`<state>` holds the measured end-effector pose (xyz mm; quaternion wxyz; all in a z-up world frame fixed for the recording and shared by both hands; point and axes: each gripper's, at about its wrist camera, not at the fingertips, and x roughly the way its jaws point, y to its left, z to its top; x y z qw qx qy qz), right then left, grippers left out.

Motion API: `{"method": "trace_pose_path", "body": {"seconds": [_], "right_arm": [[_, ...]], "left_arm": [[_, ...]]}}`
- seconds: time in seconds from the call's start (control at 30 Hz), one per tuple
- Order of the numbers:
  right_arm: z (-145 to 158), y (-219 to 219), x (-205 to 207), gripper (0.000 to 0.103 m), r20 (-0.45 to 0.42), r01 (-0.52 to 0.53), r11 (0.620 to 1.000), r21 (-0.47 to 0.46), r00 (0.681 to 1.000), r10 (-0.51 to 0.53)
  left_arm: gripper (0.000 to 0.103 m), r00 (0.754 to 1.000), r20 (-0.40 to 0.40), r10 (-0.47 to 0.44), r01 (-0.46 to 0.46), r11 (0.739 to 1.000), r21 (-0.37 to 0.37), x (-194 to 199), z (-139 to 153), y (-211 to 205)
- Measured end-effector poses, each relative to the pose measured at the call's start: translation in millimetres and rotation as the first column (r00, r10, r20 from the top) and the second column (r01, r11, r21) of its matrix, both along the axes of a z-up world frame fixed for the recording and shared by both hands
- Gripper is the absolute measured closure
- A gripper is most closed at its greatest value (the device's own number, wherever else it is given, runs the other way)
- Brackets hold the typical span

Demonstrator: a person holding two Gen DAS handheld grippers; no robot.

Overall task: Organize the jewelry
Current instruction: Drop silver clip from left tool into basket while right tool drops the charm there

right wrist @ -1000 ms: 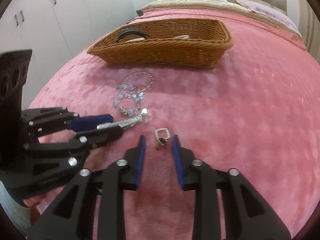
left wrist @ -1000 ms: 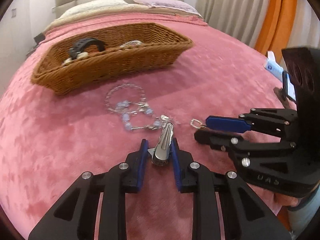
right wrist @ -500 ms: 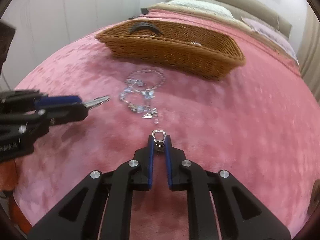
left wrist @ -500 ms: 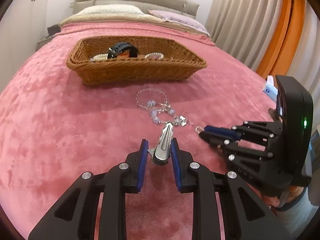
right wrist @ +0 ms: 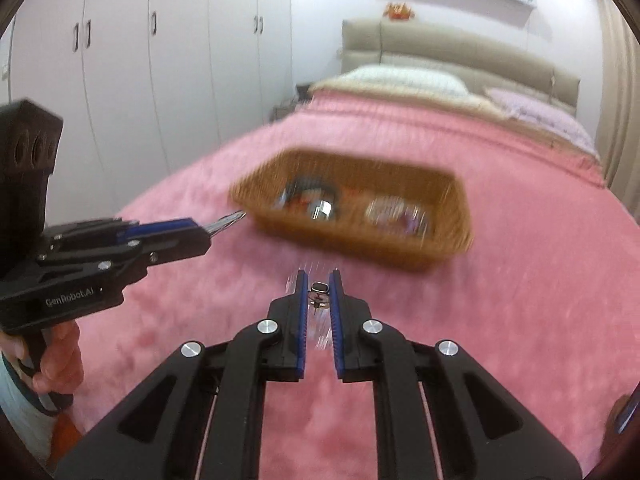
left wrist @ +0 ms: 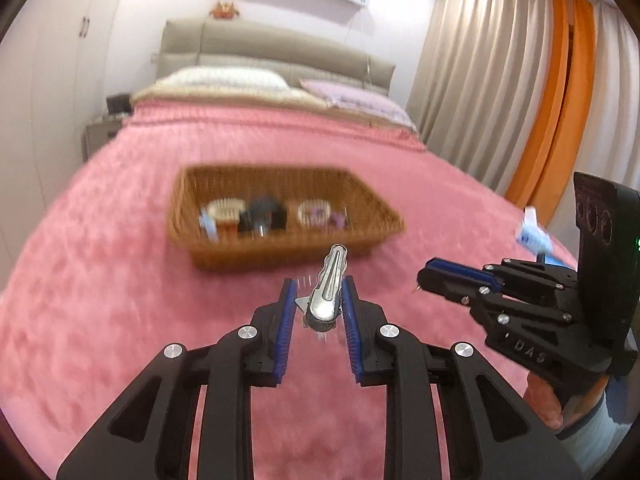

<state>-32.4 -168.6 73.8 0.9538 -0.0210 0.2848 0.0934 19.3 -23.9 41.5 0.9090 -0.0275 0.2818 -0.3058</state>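
Left wrist view: a stiff, slick metal hair clip (left wrist: 327, 292) is pinched near its hinge by the left hand-held gripper (left wrist: 319, 304), while a tiny, light ring (right wrist: 319, 295), easily dropped, is pinched by the right hand-held gripper (right wrist: 319, 294).

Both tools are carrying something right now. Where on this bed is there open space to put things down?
Bare pink blanket lies on every side of the wicker basket: between it and the pillows, and in front, under the left gripper and right gripper. The basket itself looks crowded, with several blurred items across its floor.
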Motion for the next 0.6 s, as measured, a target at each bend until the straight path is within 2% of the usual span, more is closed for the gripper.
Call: {"method": "trace_pose_path", "body": {"seconds": [0.17, 0.3, 0.4, 0.5, 0.6], "right_arm": [[36, -15, 35, 0.094, 0.048, 0.042, 0.999, 0.035, 0.998, -0.044], [50, -28, 74, 0.094, 0.051, 0.064, 0.995, 0.074, 0.996, -0.068], [50, -38, 101, 0.094, 0.036, 0.067, 0.991, 0.116, 0.997, -0.071], [38, -48, 132, 0.094, -0.005, 0.089, 0.985, 0.147, 0.996, -0.089], [21, -54, 149, 0.094, -0.049, 0.104, 0.978, 0.179, 0.994, -0.097]], "left_arm": [[0.081, 0.996, 0.073, 0.046, -0.045, 0.999, -0.011, 30, 35, -6], [0.081, 0.992, 0.094, 0.081, -0.08, 0.997, -0.014, 61, 47, -12], [0.081, 0.989, 0.096, 0.113, -0.113, 0.994, -0.005, 90, 47, -19], [0.081, 0.982, 0.105, 0.155, -0.16, 0.986, 0.041, 113, 39, -28], [0.081, 0.987, 0.056, 0.152, -0.154, 0.988, 0.022, 133, 26, -30]]}}
